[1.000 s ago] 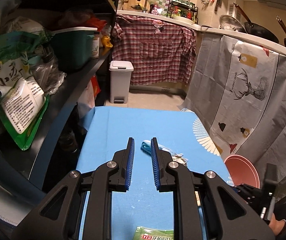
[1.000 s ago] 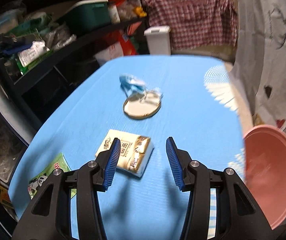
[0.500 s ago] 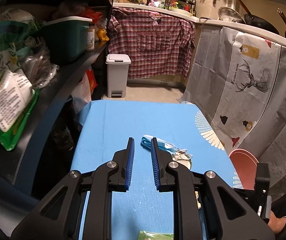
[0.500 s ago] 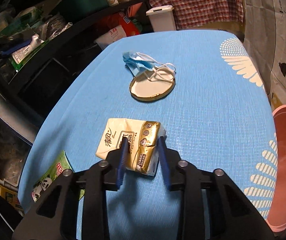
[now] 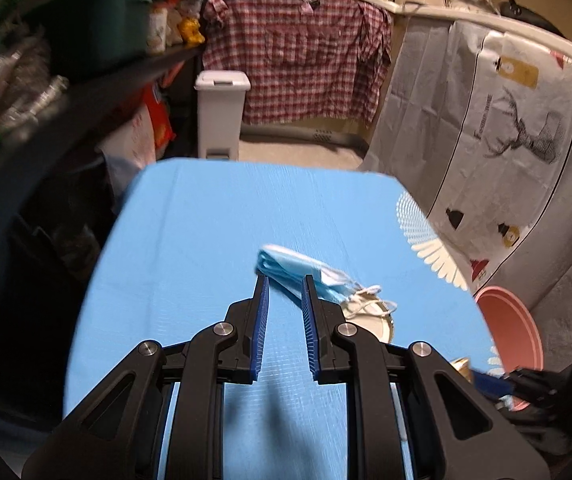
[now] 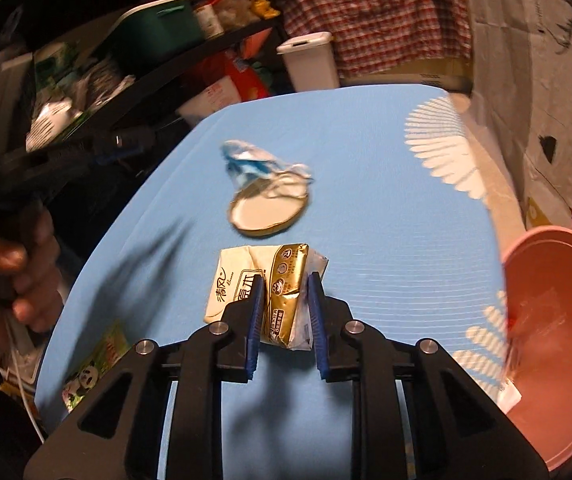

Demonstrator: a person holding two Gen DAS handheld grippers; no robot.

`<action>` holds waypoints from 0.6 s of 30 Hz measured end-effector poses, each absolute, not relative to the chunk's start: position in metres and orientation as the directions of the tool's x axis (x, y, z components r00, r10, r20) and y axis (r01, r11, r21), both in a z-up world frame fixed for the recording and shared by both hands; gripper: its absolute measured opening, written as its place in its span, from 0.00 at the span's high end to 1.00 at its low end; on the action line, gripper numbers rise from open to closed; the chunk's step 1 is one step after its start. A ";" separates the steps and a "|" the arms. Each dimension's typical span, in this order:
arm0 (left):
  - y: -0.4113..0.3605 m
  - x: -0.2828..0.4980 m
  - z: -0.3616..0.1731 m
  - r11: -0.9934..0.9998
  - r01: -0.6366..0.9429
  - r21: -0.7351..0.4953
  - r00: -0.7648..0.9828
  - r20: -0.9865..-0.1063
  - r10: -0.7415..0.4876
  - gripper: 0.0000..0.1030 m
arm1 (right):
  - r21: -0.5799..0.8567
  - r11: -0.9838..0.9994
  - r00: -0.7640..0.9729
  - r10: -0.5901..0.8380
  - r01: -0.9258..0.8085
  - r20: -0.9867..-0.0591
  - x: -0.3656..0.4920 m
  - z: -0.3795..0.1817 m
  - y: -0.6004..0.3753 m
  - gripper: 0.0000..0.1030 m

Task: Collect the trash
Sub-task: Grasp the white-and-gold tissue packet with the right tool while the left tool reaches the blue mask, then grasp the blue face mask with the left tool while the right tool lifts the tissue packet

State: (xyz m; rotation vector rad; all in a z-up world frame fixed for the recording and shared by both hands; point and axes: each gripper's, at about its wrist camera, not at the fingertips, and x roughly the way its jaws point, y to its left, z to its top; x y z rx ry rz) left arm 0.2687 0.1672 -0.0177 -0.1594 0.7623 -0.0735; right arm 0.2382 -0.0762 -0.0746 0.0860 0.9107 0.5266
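Left wrist view: low over the blue surface (image 5: pixel 190 240), facing down its length toward the white bin (image 5: pixel 222 116) and plaid cloth (image 5: pixel 301 60). Right wrist view: higher and nearer the front edge, tilted down, angled toward the shelf (image 6: pixel 158 68). Shared by both: mask (image 5: pixel 301 272) (image 6: pixel 254 162), lid (image 5: pixel 373 320) (image 6: pixel 270 212), pink basin (image 5: pixel 509 324) (image 6: pixel 557 320), bin (image 6: pixel 309 60).

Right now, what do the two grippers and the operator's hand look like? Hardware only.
Both match: the left gripper and right gripper have matte black angular linkage arms with triangular cut-outs, silver round pivot bolts, and two narrow fingers faced with ribbed blue pads. No markings legible. In the right wrist view, a bare left hand grips a black handle, blurred; a white cable hangs below it. No sleeve visible.
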 end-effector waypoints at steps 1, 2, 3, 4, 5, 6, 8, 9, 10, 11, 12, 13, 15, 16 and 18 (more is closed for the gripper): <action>0.165 0.272 -0.022 0.986 0.012 -0.169 0.718 -0.684 -0.126 0.83 | 0.288 0.877 0.499 0.460 -0.384 -0.734 0.241 -0.076 -0.080 0.78; 0.162 0.275 -0.026 0.986 0.016 -0.167 0.715 -0.687 -0.128 0.83 | 0.293 0.881 0.499 0.456 -0.372 -0.737 0.244 -0.077 -0.084 0.78; 0.158 0.279 -0.031 0.987 0.020 -0.162 0.714 -0.689 -0.128 0.83 | 0.298 0.884 0.499 0.453 -0.360 -0.739 0.247 -0.077 -0.087 0.78; 0.156 0.282 -0.034 0.987 0.022 -0.158 0.715 -0.688 -0.126 0.83 | 0.301 0.886 0.500 0.450 -0.353 -0.740 0.248 -0.078 -0.090 0.78; 0.153 0.287 -0.037 0.988 0.023 -0.153 0.718 -0.685 -0.123 0.83 | 0.303 0.889 0.500 0.447 -0.344 -0.742 0.249 -0.079 -0.093 0.78; 0.152 0.290 -0.039 0.988 0.023 -0.153 0.720 -0.683 -0.123 0.83 | 0.305 0.890 0.499 0.444 -0.338 -0.744 0.251 -0.079 -0.096 0.78; 0.151 0.300 -0.043 0.985 0.020 -0.172 0.716 -0.685 -0.134 0.82 | 0.311 0.892 0.495 0.442 -0.327 -0.748 0.253 -0.081 -0.099 0.78; 0.152 0.304 -0.045 0.982 0.017 -0.186 0.712 -0.688 -0.142 0.80 | 0.313 0.892 0.494 0.443 -0.326 -0.748 0.253 -0.081 -0.100 0.78; 0.151 0.307 -0.046 0.981 0.011 -0.195 0.709 -0.690 -0.145 0.72 | 0.314 0.891 0.493 0.444 -0.327 -0.748 0.253 -0.082 -0.102 0.78; 0.151 0.310 -0.048 0.980 0.005 -0.201 0.709 -0.690 -0.146 0.67 | 0.314 0.891 0.491 0.445 -0.328 -0.749 0.254 -0.083 -0.103 0.78; 0.151 0.313 -0.050 0.978 -0.002 -0.210 0.709 -0.690 -0.146 0.65 | 0.315 0.890 0.490 0.446 -0.329 -0.749 0.255 -0.083 -0.104 0.78; 0.150 0.316 -0.052 0.976 -0.008 -0.218 0.708 -0.691 -0.149 0.65 | 0.317 0.889 0.488 0.448 -0.330 -0.749 0.255 -0.082 -0.104 0.78; 0.149 0.324 -0.056 0.970 -0.020 -0.244 0.697 -0.699 -0.161 0.65 | 0.316 0.888 0.487 0.449 -0.333 -0.749 0.255 -0.083 -0.104 0.78; 0.148 0.326 -0.059 0.968 -0.026 -0.248 0.691 -0.704 -0.161 0.65 | 0.317 0.887 0.486 0.451 -0.335 -0.749 0.255 -0.083 -0.105 0.78; 0.147 0.333 -0.065 0.968 -0.038 -0.249 0.674 -0.722 -0.159 0.65 | 0.317 0.886 0.485 0.452 -0.337 -0.749 0.254 -0.083 -0.105 0.78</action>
